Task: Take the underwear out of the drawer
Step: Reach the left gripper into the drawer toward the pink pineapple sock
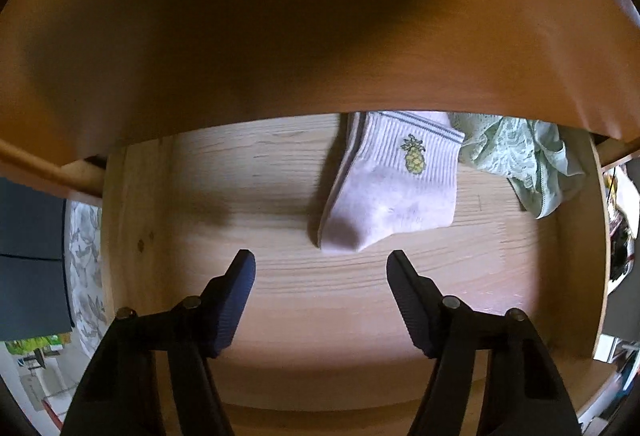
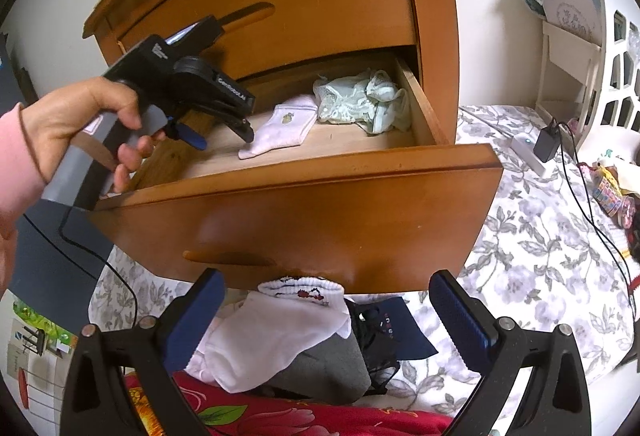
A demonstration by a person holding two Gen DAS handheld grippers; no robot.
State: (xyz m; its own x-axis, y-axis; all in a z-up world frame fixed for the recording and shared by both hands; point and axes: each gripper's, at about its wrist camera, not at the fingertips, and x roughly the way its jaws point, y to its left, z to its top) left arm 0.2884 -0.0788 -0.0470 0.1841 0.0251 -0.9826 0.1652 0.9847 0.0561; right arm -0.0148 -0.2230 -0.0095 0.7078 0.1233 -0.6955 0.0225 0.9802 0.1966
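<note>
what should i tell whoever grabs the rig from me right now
Left tool: open, empty, inside the open drawer, fingertips just short of the pineapple sock.
Right tool: open, empty, held outside below the drawer front, above a clothes pile on the bed.
Job's things: the mint lace underwear lies bunched in the drawer's back right corner, touching the sock's cuff.
Done: drawer is pulled open.
Left: move the left tool right, past the sock, grip the underwear and lift it out. Nothing is gripped yet.
</note>
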